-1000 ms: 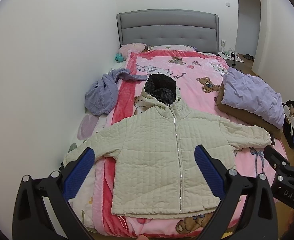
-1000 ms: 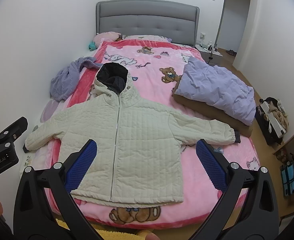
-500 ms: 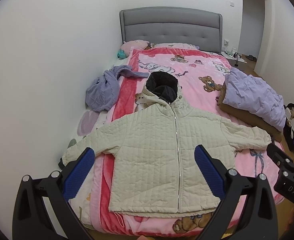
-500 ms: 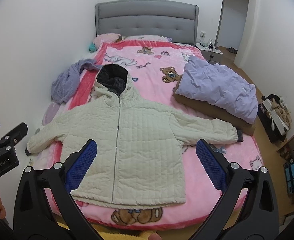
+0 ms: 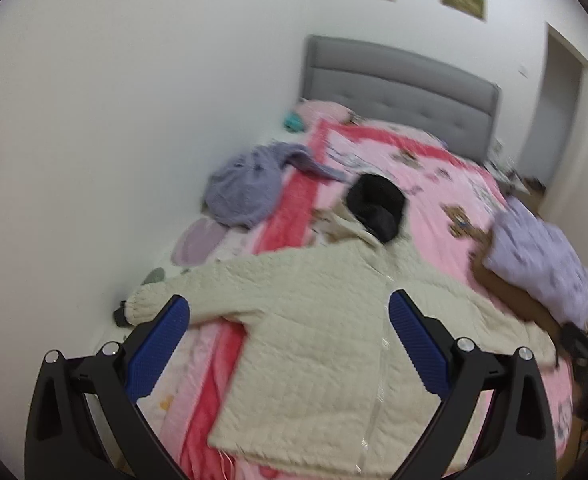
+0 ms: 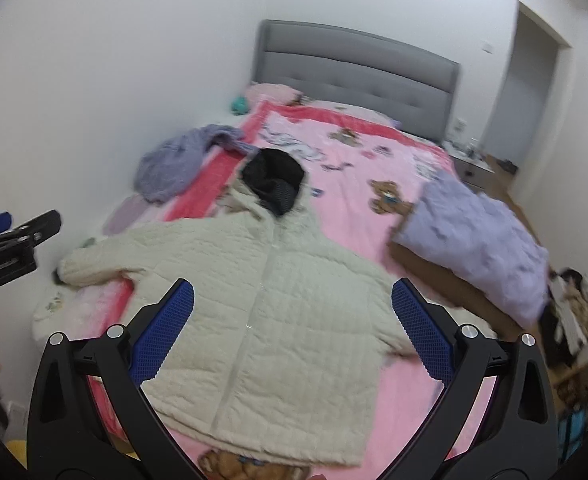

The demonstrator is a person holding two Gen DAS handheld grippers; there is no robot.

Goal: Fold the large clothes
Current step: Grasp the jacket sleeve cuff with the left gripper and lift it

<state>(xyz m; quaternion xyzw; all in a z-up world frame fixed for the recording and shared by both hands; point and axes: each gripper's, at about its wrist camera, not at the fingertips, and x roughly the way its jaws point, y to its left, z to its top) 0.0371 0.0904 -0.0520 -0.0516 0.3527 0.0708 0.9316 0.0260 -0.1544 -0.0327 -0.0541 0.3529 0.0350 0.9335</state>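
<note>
On bed [image 6: 394, 152]: cream jacket [image 6: 278, 304] flat, below both tongs, untouched; L tongs [image 5: 288, 344] & R tongs [image 6: 292, 328] spread wide, empty.

Cream quilted hooded jacket [image 6: 262, 304] lies flat, zipped, sleeves spread, on pink teddy-bear blanket [image 6: 374, 184]. Right gripper [image 6: 292, 334] hovers above it, jaws wide apart. Lavender bedding [image 6: 478, 236] at 2 o'clock.

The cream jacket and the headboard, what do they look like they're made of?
Cream jacket: probably quilted, padded fabric with a matte finish, judging by its stitched grid and puffy panels. Headboard: grey upholstery, likely woven cloth, with tufted seams and no shine.
</note>
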